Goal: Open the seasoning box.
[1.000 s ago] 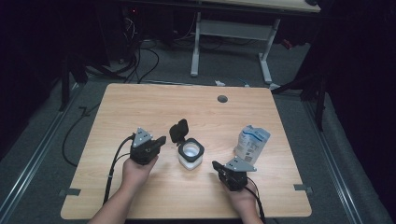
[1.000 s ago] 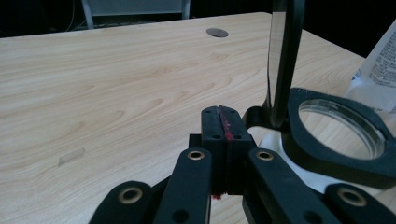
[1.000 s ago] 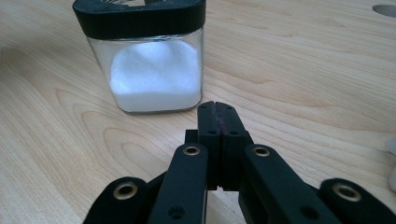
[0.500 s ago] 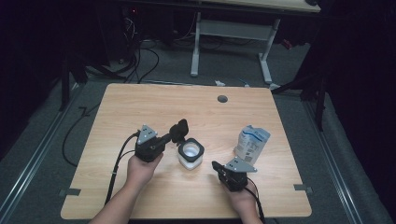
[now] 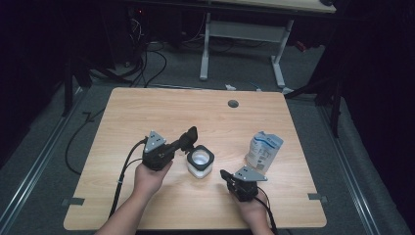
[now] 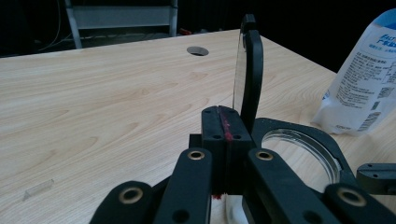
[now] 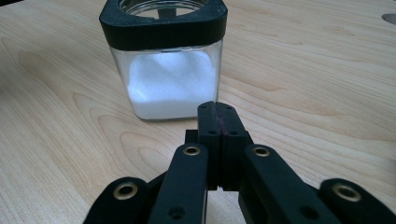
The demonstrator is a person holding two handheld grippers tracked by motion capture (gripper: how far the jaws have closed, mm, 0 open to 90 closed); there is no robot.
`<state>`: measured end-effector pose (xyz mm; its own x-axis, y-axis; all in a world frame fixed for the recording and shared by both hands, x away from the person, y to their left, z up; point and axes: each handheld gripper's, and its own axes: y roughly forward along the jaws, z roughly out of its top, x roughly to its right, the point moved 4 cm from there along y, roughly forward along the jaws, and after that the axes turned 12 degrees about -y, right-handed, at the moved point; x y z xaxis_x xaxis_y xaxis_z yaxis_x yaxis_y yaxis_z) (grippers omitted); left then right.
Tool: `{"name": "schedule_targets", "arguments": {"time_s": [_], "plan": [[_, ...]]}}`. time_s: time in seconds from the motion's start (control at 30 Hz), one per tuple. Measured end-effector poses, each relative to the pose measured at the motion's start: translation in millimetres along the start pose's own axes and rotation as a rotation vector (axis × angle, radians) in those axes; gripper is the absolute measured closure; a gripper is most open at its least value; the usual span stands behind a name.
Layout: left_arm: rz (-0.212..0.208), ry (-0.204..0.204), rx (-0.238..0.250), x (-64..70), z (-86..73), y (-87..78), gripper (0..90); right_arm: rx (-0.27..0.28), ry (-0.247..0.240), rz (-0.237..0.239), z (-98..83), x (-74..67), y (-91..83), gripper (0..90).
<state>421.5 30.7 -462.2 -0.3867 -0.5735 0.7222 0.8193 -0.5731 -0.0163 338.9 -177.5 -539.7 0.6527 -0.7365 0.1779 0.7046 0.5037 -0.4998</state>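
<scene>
The pale wooden table (image 5: 147,117) with its small round cable hole (image 5: 233,104) spreads under me, and a white-legged desk frame (image 5: 242,36) stands on the grey floor beyond its far edge. To my right side of the tabletop stands a white and blue printed plastic pouch (image 5: 264,150), upright and leaning a little, well apart from the jar.

Near the middle of the table sits the square clear glass jar with the black collar (image 5: 199,163), about half full of white powder (image 7: 173,86). Its black hinged lid (image 6: 250,70) is flipped open and stands nearly upright at the jar's far left corner.

My left gripper (image 5: 188,139) reaches in from the left, its tip right at that raised lid; in the left gripper view the lid rises just past my closed pads, slightly to their right, and I cannot tell whether they touch it. The jaws are clenched together with nothing between them, the red-marked seam pressed tight.

My right gripper (image 5: 223,174) lies low on the table just beside the jar's near right corner, pointing toward it. In the right gripper view the jar stands close ahead of my tips, not touching. These jaws are also pressed fully together, empty.
</scene>
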Motion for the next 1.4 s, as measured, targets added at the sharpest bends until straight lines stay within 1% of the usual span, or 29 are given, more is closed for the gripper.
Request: {"name": "schedule_targets", "arguments": {"time_s": [0.37, 0.5, 0.53, 0.67, 0.73, 0.83, 0.93, 1.0, 1.07, 1.17, 1.23, 1.27, 1.33, 1.4], "plan": [[-0.014, 0.007, -0.009, 5.8, -4.9, -2.0, 89.8, -0.002, 0.001, 0.011, 0.9, -2.8, 2.3, 89.8], [-0.016, 0.01, -0.013, 6.7, -5.9, -2.5, 89.8, -0.003, -0.005, 0.018, 5.1, -6.7, 6.8, 89.9], [-0.017, 0.011, -0.013, 6.8, -6.0, -2.6, 89.8, -0.003, -0.018, 0.018, 6.6, -7.8, 8.9, 89.9], [-0.02, 0.014, -0.018, 8.2, -8.0, -3.5, 89.8, -0.001, -0.018, 0.025, 11.1, -11.7, 14.2, 89.9], [-0.02, 0.018, -0.02, 9.0, -9.9, -4.1, 89.8, -0.002, -0.027, 0.025, 12.8, -12.8, 16.4, 89.9], [-0.025, 0.021, -0.027, 10.2, -13.2, -5.2, 89.7, 0.0, -0.024, 0.028, 14.0, -14.3, 18.6, 89.9], [-0.034, 0.023, -0.043, 12.5, -19.7, -6.7, 89.7, 0.003, -0.026, 0.03, 14.8, -14.9, 18.9, 89.8], [-0.039, 0.031, -0.054, 13.9, -25.0, -8.2, 89.7, 0.001, -0.025, 0.03, 14.7, -15.2, 18.3, 89.9], [-0.041, 0.035, -0.05, 13.9, -27.4, -9.9, 89.5, 0.003, -0.026, 0.028, 14.2, -14.9, 17.9, 89.9], [-0.036, 0.036, -0.047, 11.7, -28.8, -13.2, 88.2, 0.0, -0.022, 0.027, 12.0, -14.1, 17.2, 89.9], [-0.029, 0.053, -0.048, 8.5, -31.5, -16.8, 87.4, -0.005, -0.021, 0.027, 10.1, -13.6, 16.5, 89.9], [-0.024, 0.06, -0.047, 6.0, -33.1, -19.0, 87.2, -0.004, -0.019, 0.025, 9.1, -13.2, 16.4, 89.9], [-0.013, 0.054, -0.05, 0.0, -36.8, -23.4, 87.4, -0.004, -0.015, 0.024, 7.8, -12.4, 15.1, 89.9], [0.001, 0.053, -0.066, -6.9, -43.5, -26.6, 88.0, -0.002, -0.015, 0.024, 7.3, -12.0, 13.1, 89.9]]}}
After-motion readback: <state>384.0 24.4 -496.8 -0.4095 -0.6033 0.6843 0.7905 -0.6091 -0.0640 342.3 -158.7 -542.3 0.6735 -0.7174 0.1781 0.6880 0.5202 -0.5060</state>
